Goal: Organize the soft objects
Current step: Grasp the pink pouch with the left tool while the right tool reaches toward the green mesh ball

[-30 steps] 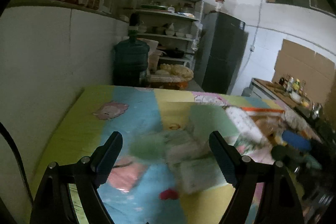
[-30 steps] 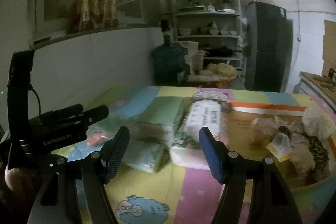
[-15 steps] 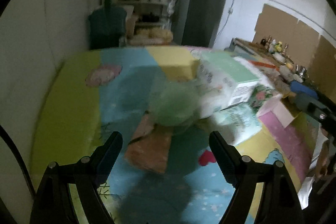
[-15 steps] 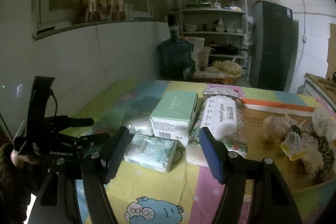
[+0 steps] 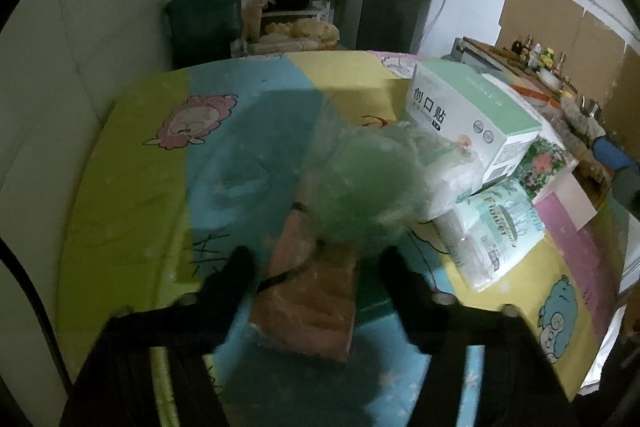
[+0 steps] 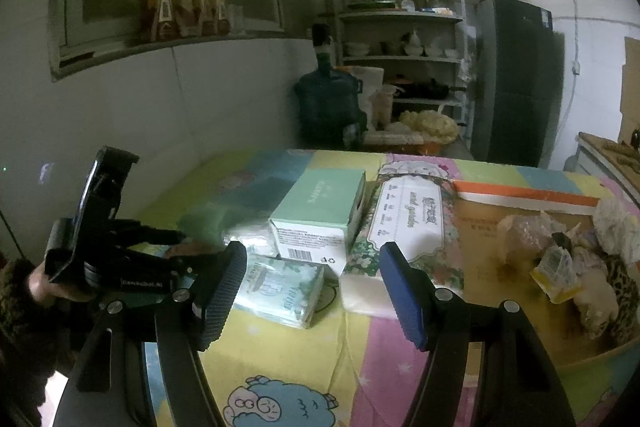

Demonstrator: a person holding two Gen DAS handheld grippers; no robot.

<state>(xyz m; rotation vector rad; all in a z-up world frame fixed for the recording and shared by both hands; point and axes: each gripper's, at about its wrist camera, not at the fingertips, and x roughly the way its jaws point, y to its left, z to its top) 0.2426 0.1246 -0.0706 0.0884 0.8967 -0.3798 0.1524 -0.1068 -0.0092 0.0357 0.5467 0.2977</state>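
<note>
- Left gripper [image 5: 316,267] is pointing steeply down at the table [image 5: 132,163]; jaws have just been closing, now narrowed around a pink sponge pack [image 5: 310,299]
- Pink sponge pack is sitting between the two dark fingers [image 5: 232,279], near end low in frame; fingers are blurred, so pad contact is not clear and a grip can't be confirmed
- Pack's long axis is running away from the camera, roughly along the fingers, tilted slightly rightward at the far end; a thin dark cord is crossing its left edge
- Green mesh puff in clear wrap [image 5: 360,187] is lying just beyond the fingertips, overlapping the pack's far end
- Mint tissue box [image 5: 472,107] is sitting right of the puff, a white wrapped pack tucked against it; a soft tissue pack [image 5: 496,231] is lying nearer, long axis slanting toward the camera
- Right gripper [image 6: 312,287] is hanging over the table edge, angled gently down, jaws spread wide, gripping nothing
- In the right wrist view the soft tissue pack [image 6: 280,287] is lying flat between and beyond the blue pads [image 6: 400,291], apart from them
- Floral tissue pack [image 6: 404,223] is lying lengthwise away from the camera beside the mint box [image 6: 320,211]
- Person's hand [image 6: 48,283] is holding the left gripper [image 6: 176,251] at far left, tips down by the pink pack
</note>
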